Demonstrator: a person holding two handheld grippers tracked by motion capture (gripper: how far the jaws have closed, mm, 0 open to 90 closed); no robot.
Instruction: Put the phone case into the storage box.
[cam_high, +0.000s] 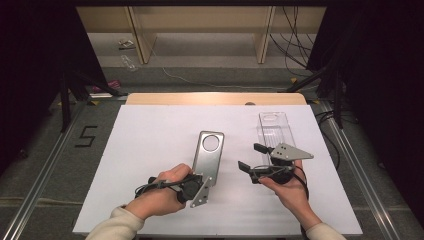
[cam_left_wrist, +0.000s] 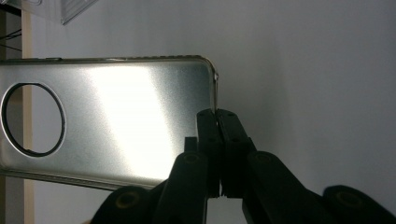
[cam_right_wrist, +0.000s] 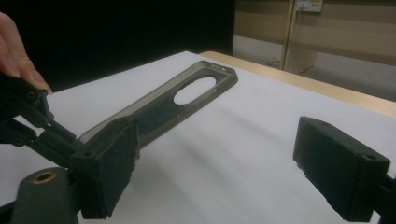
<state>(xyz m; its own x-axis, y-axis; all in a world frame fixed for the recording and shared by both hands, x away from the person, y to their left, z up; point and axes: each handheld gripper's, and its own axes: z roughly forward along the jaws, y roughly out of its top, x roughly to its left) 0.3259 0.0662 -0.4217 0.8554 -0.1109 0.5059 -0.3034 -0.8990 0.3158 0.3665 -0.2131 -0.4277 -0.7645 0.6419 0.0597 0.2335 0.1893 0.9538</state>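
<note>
Two views split the detail: the high view caught a clear plastic tray (cam_high: 274, 128) beyond the silver phone case (cam_high: 209, 154); the left gripper view showed its brushed sheen and round camera hole. The left gripper (cam_left_wrist: 217, 116) pinched the case's near edge on the white table (cam_high: 150, 145); the right gripper (cam_high: 250, 157), beside the case, stood wide apart.

My view: a lab recording bay, not a home or shop.

I see a table (cam_high: 150, 150) under a plain white sheet, boxed in by black curtains (cam_high: 35, 75) and metal floor rails (cam_high: 45, 165). A taped "5" (cam_high: 86, 136) marks the grey floor, loose cables (cam_high: 292, 40) hang at the back, and bare wooden shelving (cam_high: 200, 25) stands behind.
</note>
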